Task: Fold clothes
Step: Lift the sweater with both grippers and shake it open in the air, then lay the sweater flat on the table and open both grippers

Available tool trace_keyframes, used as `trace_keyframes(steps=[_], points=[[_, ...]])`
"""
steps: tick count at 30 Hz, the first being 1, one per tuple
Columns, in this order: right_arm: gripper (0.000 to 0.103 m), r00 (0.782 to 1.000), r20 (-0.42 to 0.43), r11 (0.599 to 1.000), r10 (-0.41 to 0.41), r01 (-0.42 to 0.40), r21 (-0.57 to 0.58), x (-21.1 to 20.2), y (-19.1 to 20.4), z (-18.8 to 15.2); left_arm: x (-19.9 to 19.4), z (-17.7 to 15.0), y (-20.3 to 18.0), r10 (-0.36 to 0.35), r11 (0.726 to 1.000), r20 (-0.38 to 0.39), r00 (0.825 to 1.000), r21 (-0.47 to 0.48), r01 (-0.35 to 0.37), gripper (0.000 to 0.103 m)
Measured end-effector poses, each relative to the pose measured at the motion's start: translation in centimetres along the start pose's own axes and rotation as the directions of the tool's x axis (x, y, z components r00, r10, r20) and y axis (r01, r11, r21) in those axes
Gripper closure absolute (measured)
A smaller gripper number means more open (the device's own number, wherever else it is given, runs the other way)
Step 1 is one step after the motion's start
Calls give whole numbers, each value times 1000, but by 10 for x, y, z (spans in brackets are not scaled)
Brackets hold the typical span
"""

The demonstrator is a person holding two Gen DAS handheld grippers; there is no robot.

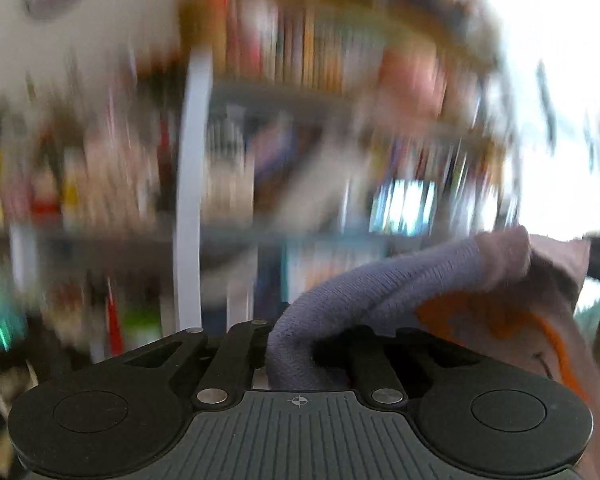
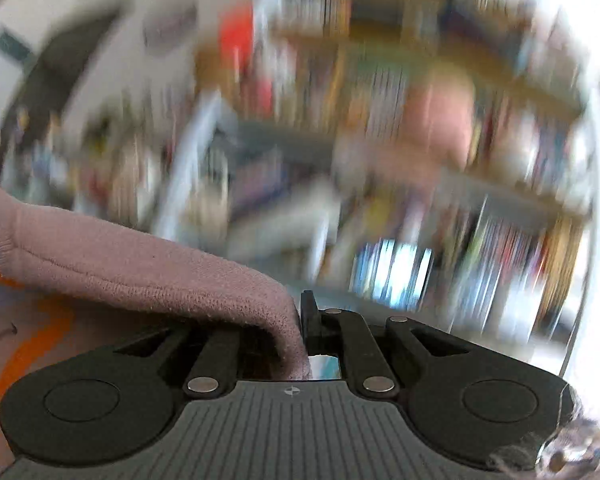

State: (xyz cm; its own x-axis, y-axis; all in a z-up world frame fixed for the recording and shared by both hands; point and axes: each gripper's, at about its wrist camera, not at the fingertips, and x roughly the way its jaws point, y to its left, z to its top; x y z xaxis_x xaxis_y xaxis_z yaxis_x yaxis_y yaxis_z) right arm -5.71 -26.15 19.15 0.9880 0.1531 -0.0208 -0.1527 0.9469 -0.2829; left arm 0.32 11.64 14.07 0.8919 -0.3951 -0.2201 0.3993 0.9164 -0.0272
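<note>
Bookshelves [image 1: 300, 60] blurred; garment [image 2: 4, 320] cut off.

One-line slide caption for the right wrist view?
Right gripper shut on the ribbed hem of a pinkish garment with orange print, held up before blurred bookshelves.

Nothing I can read from here in either wrist view. The shelves [image 1: 300, 60] behind are packed with what look like book spines, but everything is smeared by motion blur and no title comes through. The orange print on the garment [image 1: 500, 320] shows only as shapes; I can't make out any letters or numbers.
</note>
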Motion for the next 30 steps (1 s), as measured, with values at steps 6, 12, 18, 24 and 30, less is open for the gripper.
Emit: trace_keyframes(steps=[6,12,18,24,30], points=[[94,847,-529,998,53,-35,44,146,7,-129,148,-64,13,49,998,-392,919,56,-29,74],[53,800,-599,999,-31,17,-29,203,4,-157,163,-64,19,113,989,-430,896,136,-59,23],[35,836,-549,997,-5,-37,-66,161,7,-147,95,-57,10,120,978,-394,912,206,-40,19],[31,884,-458,978,96,-170,-124,79,46,-131,26,-61,-22,107,978,-331,938,203,-40,19],[35,854,-445,947,271,-318,-34,37,92,-130,-2,-82,-65,113,979,-329,938,199,-48,19]])
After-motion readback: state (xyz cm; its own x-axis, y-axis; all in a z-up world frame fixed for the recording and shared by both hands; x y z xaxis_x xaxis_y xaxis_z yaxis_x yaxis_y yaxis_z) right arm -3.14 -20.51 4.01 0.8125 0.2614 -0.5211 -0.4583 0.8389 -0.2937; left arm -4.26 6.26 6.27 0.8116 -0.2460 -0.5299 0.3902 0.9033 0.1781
